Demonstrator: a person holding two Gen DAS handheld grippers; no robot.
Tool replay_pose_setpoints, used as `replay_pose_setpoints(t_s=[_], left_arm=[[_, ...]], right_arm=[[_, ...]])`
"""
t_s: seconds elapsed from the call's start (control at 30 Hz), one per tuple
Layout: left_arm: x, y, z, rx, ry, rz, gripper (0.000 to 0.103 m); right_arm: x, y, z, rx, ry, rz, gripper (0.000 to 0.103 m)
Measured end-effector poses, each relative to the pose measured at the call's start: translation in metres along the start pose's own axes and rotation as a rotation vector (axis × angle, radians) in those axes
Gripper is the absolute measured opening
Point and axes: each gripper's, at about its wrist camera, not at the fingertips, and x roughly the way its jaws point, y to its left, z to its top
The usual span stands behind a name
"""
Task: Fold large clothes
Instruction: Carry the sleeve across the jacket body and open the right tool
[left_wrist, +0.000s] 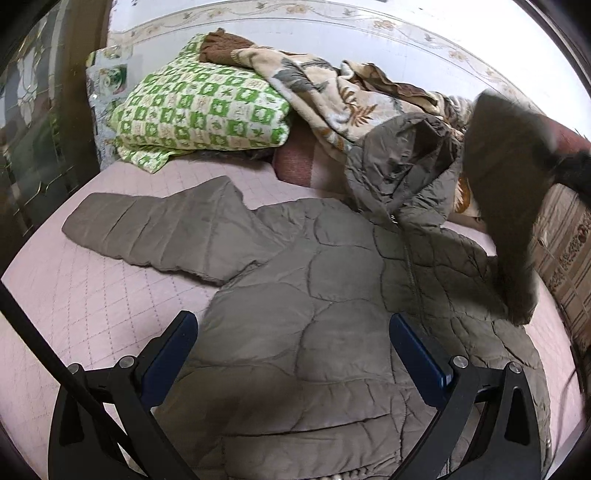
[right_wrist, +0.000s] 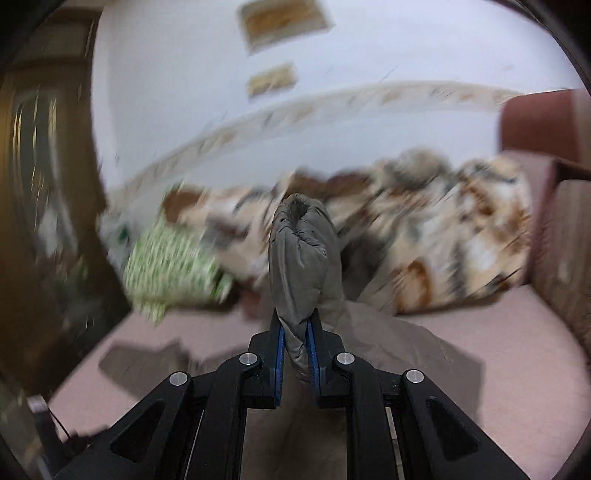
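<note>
Right wrist view, right gripper (right_wrist: 295, 332) pinching jacket sleeve (right_wrist: 301, 258), left gripper (left_wrist: 293, 325) spread above jacket (left_wrist: 332, 314)

soft indoor light; right view motion-blurred.

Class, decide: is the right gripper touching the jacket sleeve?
Touching. The right wrist view shows the right gripper with jaws shut on the grey sleeve cuff, fabric pinched between the blue pads.

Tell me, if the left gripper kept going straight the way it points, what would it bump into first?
Most likely the brown quilted jacket. The left gripper is open and aimed over the jacket's body, spread on the pink bed. How far off it is, the picture doesn't show.
</note>
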Motion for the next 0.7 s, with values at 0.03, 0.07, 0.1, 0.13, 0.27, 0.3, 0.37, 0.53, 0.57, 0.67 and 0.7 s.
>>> replay_pose_setpoints(t_s=[0.03,0.07,0.1,0.13,0.27,0.3,0.37,0.53,0.57,0.67,0.7], left_arm=[[0.000,0.002,0.001,-0.008,-0.001,0.004,0.103],[0.000,0.005,0.001,-0.013,-0.002,0.007,0.103],[0.000,0.007,0.001,-0.018,-0.002,0.014,0.103],[0.001,0.008,0.002,-0.021,0.000,0.018,0.103],[0.004,0.011,0.000,-0.024,0.014,0.020,0.103],[0.004,0.012,0.000,-0.025,0.017,0.021,0.103],[0.005,0.012,0.001,-0.026,0.021,0.018,0.103],[0.010,0.012,-0.001,-0.018,0.032,0.022,0.103],[0.010,0.012,-0.001,-0.020,0.035,0.023,0.103],[0.010,0.011,0.000,-0.026,0.033,0.015,0.103],[0.010,0.011,0.000,-0.024,0.031,0.014,0.103]], right_arm=[[0.012,0.011,-0.011,-0.009,0.032,0.020,0.012],[0.025,0.017,-0.021,-0.009,0.068,0.044,0.012],[0.035,0.021,-0.030,-0.011,0.103,0.065,0.012],[0.051,0.032,-0.043,-0.019,0.138,0.086,0.012],[0.092,0.055,-0.083,-0.056,0.245,0.107,0.012],[0.100,0.057,-0.090,-0.062,0.265,0.101,0.012],[0.119,0.057,-0.109,-0.049,0.321,0.111,0.012],[0.143,0.058,-0.137,-0.036,0.455,0.176,0.058],[0.143,0.058,-0.140,-0.026,0.473,0.199,0.062],[0.127,0.055,-0.128,0.000,0.447,0.285,0.062],[0.122,0.054,-0.122,0.009,0.425,0.299,0.062]])
